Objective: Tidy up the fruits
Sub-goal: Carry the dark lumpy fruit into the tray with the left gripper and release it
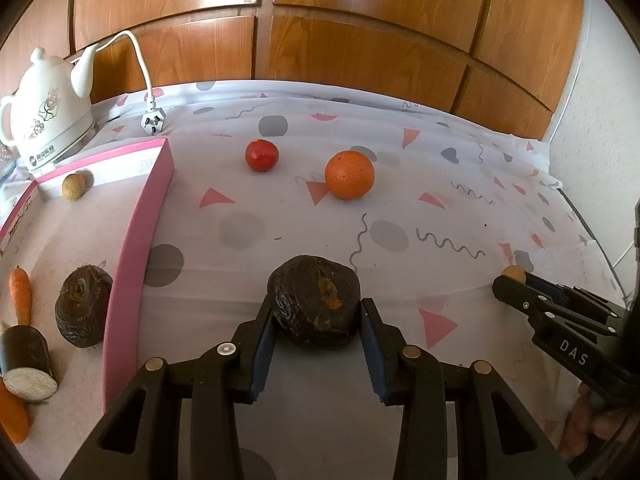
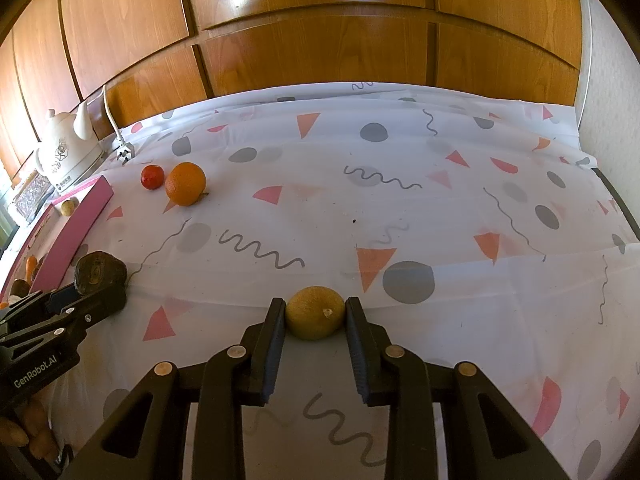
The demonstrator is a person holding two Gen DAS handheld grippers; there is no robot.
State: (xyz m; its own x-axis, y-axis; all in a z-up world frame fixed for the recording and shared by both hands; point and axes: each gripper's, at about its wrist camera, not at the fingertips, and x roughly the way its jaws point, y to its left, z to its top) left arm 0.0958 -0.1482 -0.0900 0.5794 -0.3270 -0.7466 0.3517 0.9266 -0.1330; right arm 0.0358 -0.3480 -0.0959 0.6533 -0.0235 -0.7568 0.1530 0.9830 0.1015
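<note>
Black two-finger left gripper point(image 1: 318, 312) fills the near edge of the left wrist view, its blue-padded jaws clamped on either side of a dark brown, wrinkled, lumpy fruit point(image 1: 314, 300) that sits on the white tablecloth with grey dots, pink triangles and squiggles point(image 1: 440, 200). Right gripper point(image 2: 316, 318), same black build, is closed narrowly on a small tan round fruit point(image 2: 315, 318), pads pressing both flanks; from the left view I catch that fruit only as a sliver at the jaw tips. Both fruits look to be resting on the cloth, though I cannot tell for sure whether either has cleared it. Pink-rimmed shallow tray with a white floor point(image 1: 138, 236) lies to the left, its near wall just beside the left gripper's load. Already inside it: a second dark wrinkled fruit point(image 1: 83, 306), a small tan round fruit at the far end point(image 1: 73, 187), a slim orange carrot point(image 1: 22, 294), and a dark-skinned cut piece with a pale face point(image 1: 28, 368). Still loose on the cloth, further out: a round orange point(image 1: 349, 175) and a small red round fruit point(image 1: 261, 155), near each other, well apart from both grippers. White ceramic kettle with a floral print point(image 1: 52, 120) stands far left behind the tray, its white plug point(image 1: 153, 121) lying on the cloth. My read: both grips are made, and I am at the lift-and-carry step. Next move calls for raising each fruit clear of the pink wall, left hand crossing first since it is nearest, then setting down on bare tray floor away from what is already there.
</note>
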